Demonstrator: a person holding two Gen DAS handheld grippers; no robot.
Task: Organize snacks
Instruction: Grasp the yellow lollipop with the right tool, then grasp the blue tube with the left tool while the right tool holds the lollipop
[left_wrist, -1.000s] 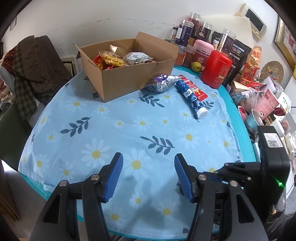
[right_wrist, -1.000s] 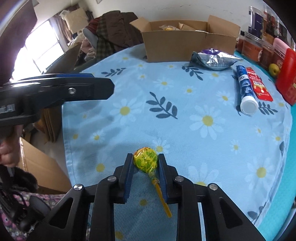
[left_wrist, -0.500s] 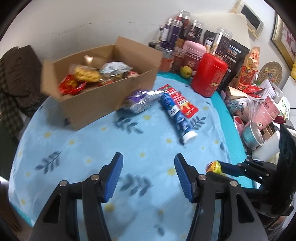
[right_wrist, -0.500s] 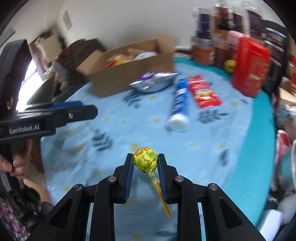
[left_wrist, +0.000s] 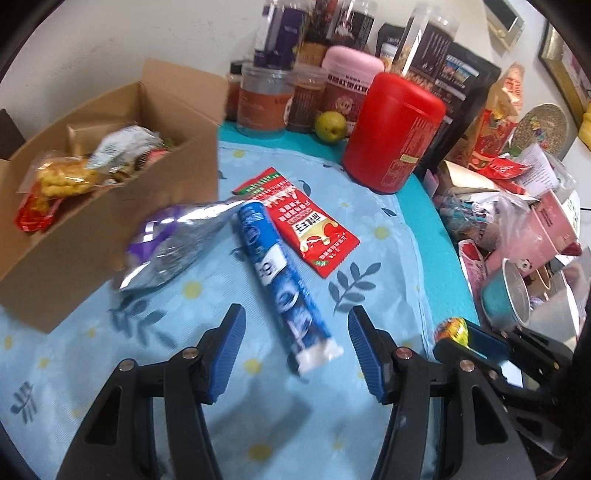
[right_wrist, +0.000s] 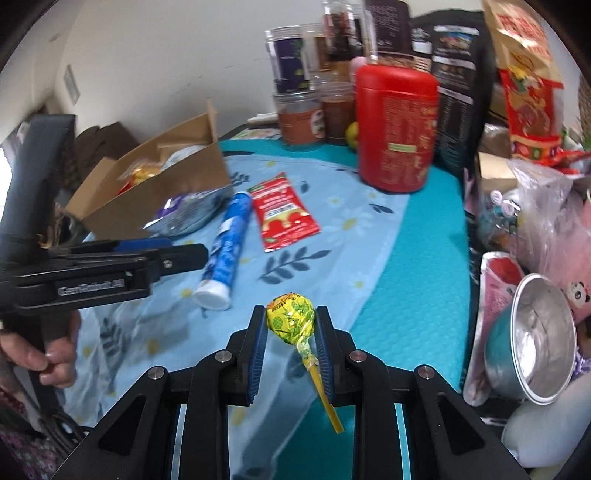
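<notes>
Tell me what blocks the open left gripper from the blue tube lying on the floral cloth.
Nothing visible does. The left gripper is open, its jaws straddling the white-capped end of the blue tube. The silver foil bag and red sachet lie farther up, beside the tube.

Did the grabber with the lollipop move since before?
Yes. The right gripper, shut on the lollipop, went forward and rightward, closer to the red canister.
</notes>
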